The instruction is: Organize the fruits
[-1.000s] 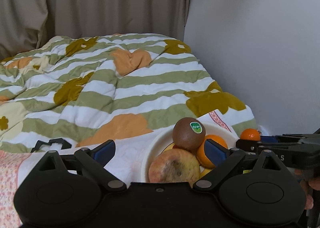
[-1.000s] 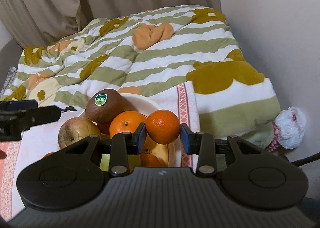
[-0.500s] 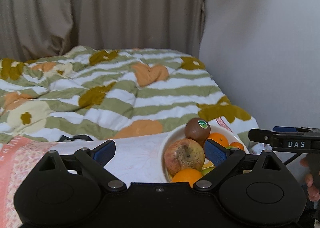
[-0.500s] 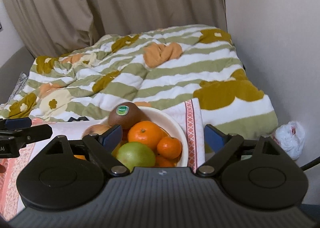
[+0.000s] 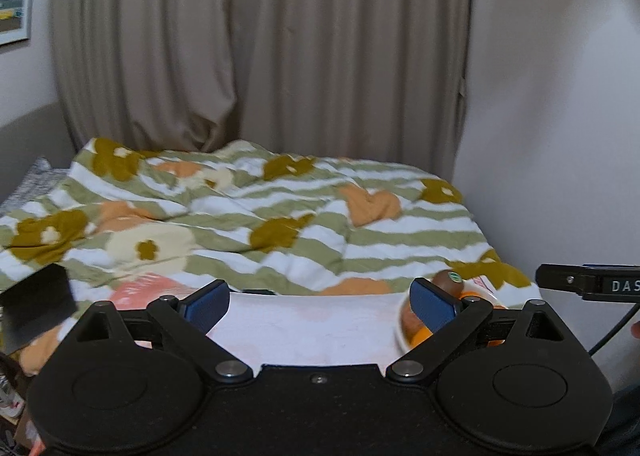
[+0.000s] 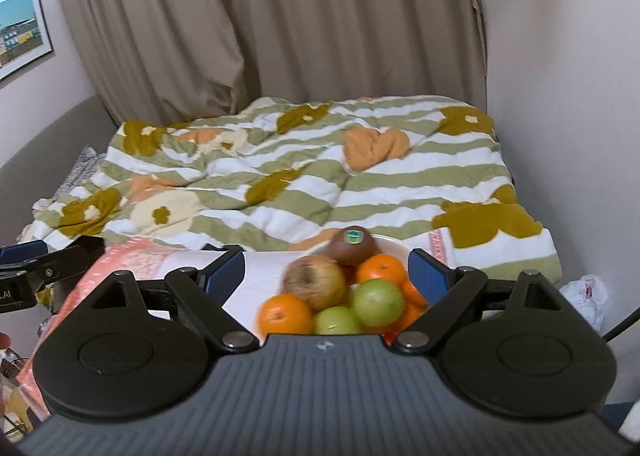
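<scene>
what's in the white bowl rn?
In the white bowl: kiwi on top, a blotchy apple, two green apples, several oranges. Anything beneath the pile is covered.

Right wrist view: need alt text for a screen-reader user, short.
A white bowl piled with fruit sits on a white cloth between the open right gripper fingers: a stickered kiwi on top, oranges, green apples and a blotchy apple below. Behind lie a striped floral duvet and beige curtains.
</scene>
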`<state>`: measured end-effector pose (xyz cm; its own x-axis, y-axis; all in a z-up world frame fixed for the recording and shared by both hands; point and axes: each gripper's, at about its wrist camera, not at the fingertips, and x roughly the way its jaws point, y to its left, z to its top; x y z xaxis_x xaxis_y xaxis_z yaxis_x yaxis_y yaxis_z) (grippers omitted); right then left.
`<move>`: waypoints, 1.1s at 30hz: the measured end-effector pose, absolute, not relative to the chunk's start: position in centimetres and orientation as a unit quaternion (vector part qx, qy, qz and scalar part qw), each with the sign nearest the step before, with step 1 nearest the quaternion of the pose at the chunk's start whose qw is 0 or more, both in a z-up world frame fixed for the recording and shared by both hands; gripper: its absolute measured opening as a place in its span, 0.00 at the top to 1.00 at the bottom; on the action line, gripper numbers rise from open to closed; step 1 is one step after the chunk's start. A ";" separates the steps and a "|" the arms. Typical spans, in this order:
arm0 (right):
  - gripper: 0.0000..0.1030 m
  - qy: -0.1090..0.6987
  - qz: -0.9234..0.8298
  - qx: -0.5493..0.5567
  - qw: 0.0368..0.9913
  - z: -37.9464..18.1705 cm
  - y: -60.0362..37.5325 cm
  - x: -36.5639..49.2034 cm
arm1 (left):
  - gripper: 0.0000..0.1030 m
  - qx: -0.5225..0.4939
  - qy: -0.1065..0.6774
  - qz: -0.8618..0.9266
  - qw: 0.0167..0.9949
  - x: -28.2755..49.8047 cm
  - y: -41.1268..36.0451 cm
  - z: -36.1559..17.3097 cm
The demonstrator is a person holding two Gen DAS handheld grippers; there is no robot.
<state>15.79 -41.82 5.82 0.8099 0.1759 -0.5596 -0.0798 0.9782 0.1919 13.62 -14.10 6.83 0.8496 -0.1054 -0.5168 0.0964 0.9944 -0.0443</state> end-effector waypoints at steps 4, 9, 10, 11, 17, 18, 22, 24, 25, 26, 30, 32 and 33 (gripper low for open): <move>0.00 0.289 0.071 0.070 0.952 7.2 -39.0 12.6 | 0.02 -0.010 0.252 -0.043 0.967 10.6 -11.5 7.6; 0.00 0.289 0.055 0.059 0.954 7.9 -35.9 8.5 | 0.01 -0.008 0.252 -0.046 0.967 7.5 -9.1 7.5; 0.00 0.291 0.050 0.058 0.954 7.8 -35.5 7.8 | 0.01 -0.006 0.253 -0.047 0.966 7.1 -8.7 7.4; 0.00 0.295 0.046 0.055 0.953 7.7 -35.0 7.0 | 0.00 -0.004 0.255 -0.048 0.966 6.6 -8.4 7.2; 0.00 0.323 0.017 0.023 0.946 6.0 -32.2 3.1 | 0.00 0.004 0.276 -0.052 0.960 4.2 -6.6 5.7; 0.00 0.325 0.012 0.020 0.946 5.7 -31.9 2.6 | 0.00 0.006 0.279 -0.053 0.959 3.9 -6.4 5.4; 0.00 0.334 -0.004 0.014 0.942 4.4 -30.8 1.1 | 0.00 0.006 0.285 -0.058 0.957 3.2 -5.8 4.7; 0.00 0.338 -0.007 0.015 0.941 4.2 -30.5 0.9 | 0.00 0.004 0.286 -0.061 0.956 3.2 -5.6 4.6; 0.00 0.339 -0.009 0.015 0.941 4.2 -30.4 0.8 | 0.00 0.004 0.286 -0.062 0.956 3.1 -5.5 4.5; 0.00 0.337 -0.011 0.016 0.941 4.2 -30.3 0.8 | 0.00 0.006 0.285 -0.063 0.957 3.1 -5.4 4.5; 0.00 0.342 -0.022 0.021 0.939 4.2 -30.1 1.0 | 0.00 0.010 0.285 -0.066 0.956 3.1 -5.3 4.5; 0.00 0.346 -0.026 0.025 0.938 4.2 -30.1 1.0 | 0.00 0.009 0.288 -0.069 0.955 3.2 -5.3 4.4; 0.00 0.347 -0.029 0.026 0.937 4.2 -30.1 1.0 | 0.00 0.010 0.288 -0.069 0.955 3.2 -5.3 4.4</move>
